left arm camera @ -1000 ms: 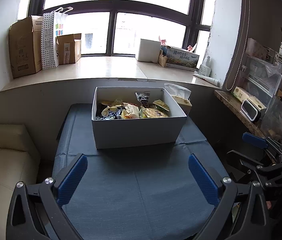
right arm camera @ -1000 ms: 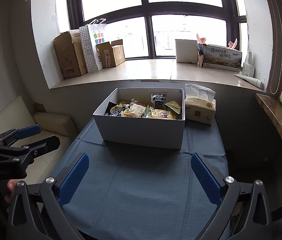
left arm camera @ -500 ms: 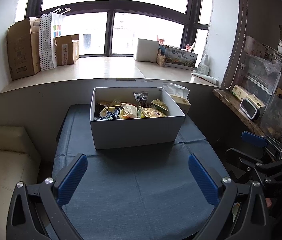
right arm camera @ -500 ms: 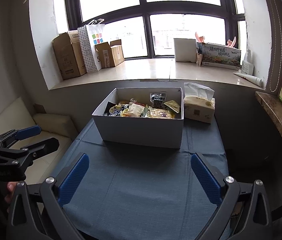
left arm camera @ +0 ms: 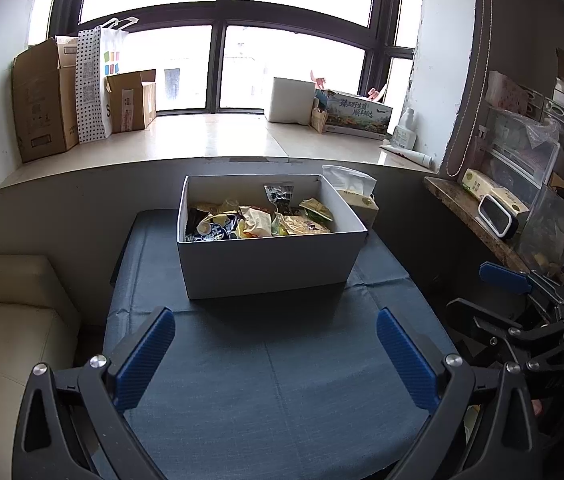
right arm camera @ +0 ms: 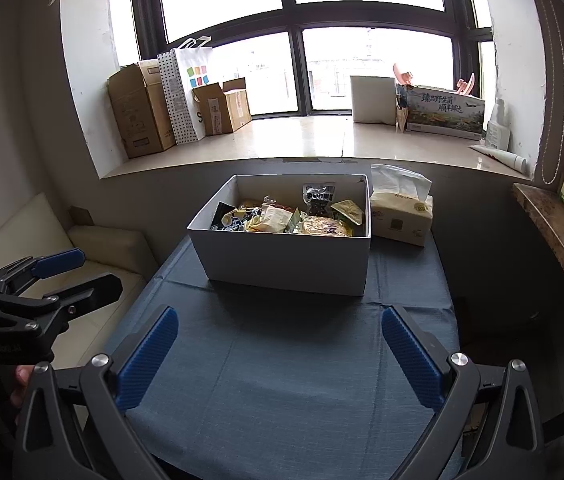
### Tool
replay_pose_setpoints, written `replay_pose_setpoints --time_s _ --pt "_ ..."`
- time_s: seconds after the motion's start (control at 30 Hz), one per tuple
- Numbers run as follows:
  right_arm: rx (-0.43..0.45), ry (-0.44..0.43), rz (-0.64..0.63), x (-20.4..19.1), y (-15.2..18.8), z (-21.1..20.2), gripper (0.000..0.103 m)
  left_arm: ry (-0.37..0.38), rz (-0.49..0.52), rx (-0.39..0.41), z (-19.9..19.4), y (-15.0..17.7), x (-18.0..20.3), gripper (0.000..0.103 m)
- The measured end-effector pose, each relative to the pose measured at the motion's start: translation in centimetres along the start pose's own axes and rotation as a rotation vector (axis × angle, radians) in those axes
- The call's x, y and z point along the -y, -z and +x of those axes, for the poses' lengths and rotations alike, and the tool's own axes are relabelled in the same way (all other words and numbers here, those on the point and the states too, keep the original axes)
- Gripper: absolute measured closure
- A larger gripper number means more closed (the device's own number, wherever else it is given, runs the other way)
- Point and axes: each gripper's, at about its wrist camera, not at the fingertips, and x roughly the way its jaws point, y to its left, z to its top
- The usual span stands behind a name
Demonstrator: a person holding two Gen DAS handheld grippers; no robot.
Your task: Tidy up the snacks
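Observation:
A white cardboard box [left arm camera: 270,262] [right arm camera: 285,264] stands on the far half of a table with a dark blue cloth [left arm camera: 274,380] [right arm camera: 293,380]. Several snack packets [left arm camera: 258,220] [right arm camera: 293,218] lie inside it. My left gripper [left arm camera: 276,354] is open and empty, held above the near part of the table, well short of the box. My right gripper [right arm camera: 280,356] is also open and empty, at a like distance. Each gripper shows in the other's view: the right one [left arm camera: 517,304] at the right edge, the left one [right arm camera: 62,276] at the left edge.
A tissue box [left arm camera: 355,200] [right arm camera: 401,216] stands against the box's far right side. A cream sofa [left arm camera: 6,320] lies left of the table. A windowsill [left arm camera: 218,140] with cardboard boxes runs behind. A stone shelf [left arm camera: 477,216] with clutter is at the right.
Both views have shifted slightly; the box sits a touch lower and nearer in the left wrist view. Both grippers stay open and empty.

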Motion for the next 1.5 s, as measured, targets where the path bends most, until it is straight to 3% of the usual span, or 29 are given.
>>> replay_pose_setpoints --time_s 1.5 --pt "0.0 -0.005 0.005 -0.27 0.18 -0.07 0.0 0.007 0.011 -0.015 0.11 0.24 -0.01 0.0"
